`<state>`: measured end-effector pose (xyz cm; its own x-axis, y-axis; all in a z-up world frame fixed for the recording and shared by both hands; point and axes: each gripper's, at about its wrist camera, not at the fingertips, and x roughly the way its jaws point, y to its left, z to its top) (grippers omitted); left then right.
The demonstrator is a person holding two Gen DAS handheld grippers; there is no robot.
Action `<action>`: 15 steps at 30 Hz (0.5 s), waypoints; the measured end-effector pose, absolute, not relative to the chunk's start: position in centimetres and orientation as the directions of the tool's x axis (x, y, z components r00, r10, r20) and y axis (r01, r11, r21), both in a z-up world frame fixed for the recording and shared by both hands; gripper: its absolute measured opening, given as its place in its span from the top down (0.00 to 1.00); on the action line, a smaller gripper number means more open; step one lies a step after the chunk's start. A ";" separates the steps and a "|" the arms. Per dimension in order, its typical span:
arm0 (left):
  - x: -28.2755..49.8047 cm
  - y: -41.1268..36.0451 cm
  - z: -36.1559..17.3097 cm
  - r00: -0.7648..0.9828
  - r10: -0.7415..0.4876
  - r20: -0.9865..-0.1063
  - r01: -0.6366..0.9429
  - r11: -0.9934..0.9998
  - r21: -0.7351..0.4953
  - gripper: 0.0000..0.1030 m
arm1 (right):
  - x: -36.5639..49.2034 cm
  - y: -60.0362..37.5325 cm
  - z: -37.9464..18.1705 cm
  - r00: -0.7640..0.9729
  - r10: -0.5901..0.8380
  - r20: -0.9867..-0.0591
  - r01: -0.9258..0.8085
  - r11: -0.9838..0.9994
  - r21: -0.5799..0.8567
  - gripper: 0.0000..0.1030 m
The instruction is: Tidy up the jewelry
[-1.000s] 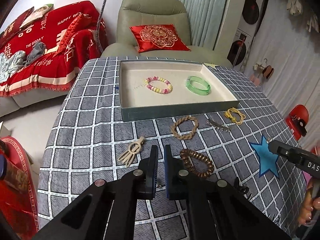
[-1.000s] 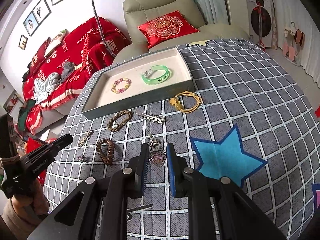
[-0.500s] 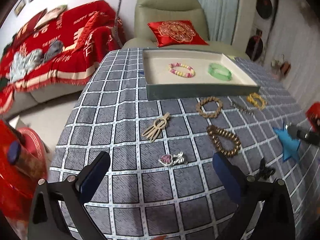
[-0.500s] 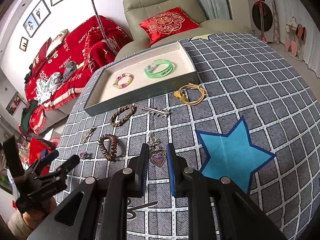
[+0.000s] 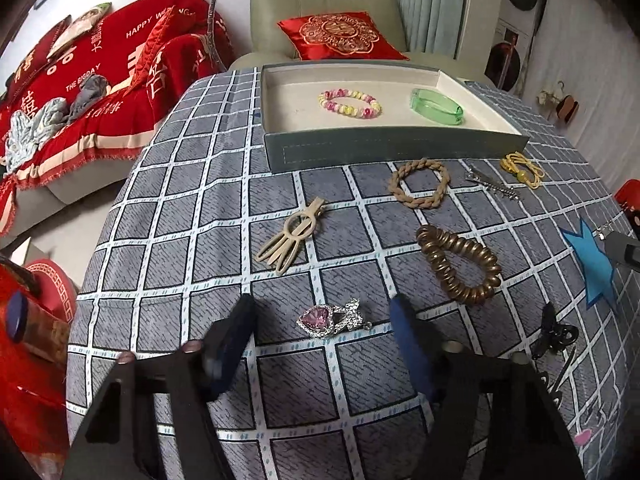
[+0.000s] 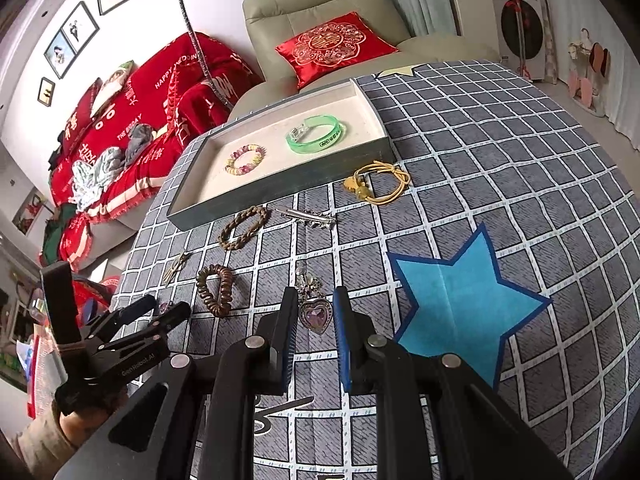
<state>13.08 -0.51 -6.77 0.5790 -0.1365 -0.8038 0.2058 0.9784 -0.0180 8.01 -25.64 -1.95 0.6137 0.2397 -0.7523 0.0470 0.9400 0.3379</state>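
Between the closing left hand-held gripper's padded jaws, untouched: glittery pink heart brooch.

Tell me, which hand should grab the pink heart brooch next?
Left. The left gripper, jaws just closing, flanks the pink heart brooch; the right gripper sits over a purple heart pendant.

The right gripper hangs over the grid-patterned tablecloth, its jaws narrowly apart on either side of a purple heart pendant lying on the cloth; whether the pads touch it is unclear. A blue star lies just right. Beyond sit a coiled brown bracelet, a braided bracelet, a silver clip and a yellow cord bracelet. The tray holds a beaded bracelet and a green bangle. At left, the left gripper has its jaws parted, closing lately.
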 end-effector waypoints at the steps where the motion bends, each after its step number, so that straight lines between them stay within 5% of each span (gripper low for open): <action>1: 12.9 -0.6 -6.7 0.583 -0.144 -0.800 0.218 0.976 -0.017 0.47 | 8.0 -25.7 -2.0 0.613 0.241 -0.752 0.048 0.939 0.340 0.81; 3: 12.6 -0.8 -6.5 0.584 -0.150 -0.798 0.236 0.972 -0.010 0.54 | 7.9 -25.7 -2.0 0.613 0.241 -0.752 0.051 0.938 0.342 0.81; 15: 12.0 -0.1 -4.4 0.597 -0.212 -0.774 0.245 0.967 -0.076 0.55 | 8.3 -25.7 -1.2 0.620 0.243 -0.746 0.040 0.940 0.340 0.81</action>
<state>12.03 -0.15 -4.36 0.5970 -0.2121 -0.7737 0.2452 0.9665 -0.0757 8.31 -25.68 -1.15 0.6204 0.2433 -0.7456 0.0401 0.9396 0.3400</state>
